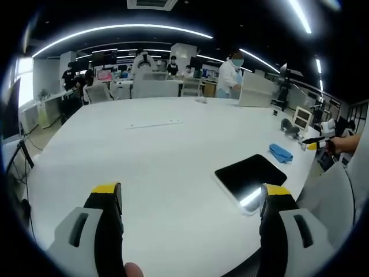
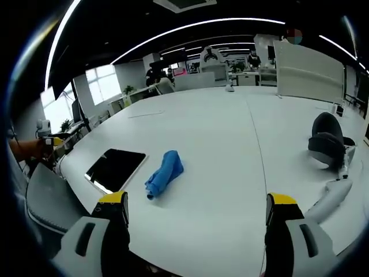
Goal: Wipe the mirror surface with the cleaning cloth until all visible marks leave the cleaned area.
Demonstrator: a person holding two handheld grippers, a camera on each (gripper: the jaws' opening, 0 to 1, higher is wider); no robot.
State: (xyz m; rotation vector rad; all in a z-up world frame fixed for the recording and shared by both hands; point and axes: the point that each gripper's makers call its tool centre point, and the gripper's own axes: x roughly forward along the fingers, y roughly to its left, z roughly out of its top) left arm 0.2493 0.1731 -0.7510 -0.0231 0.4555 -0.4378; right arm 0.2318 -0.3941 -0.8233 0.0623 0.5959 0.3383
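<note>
Well, a big white table (image 1: 161, 150) in an open office carries a dark mirror (image 2: 114, 168) beside a crumpled blue cloth (image 2: 164, 172); both grippers' jaws are spread, empty.

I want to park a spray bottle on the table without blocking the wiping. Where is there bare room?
The broad white tabletop is bare beyond the crumpled blue cleaning cloth, towards the far partitions. It is crowded at the near edge, where the cloth lies beside the dark rectangular mirror, and by the dark headset.
</note>
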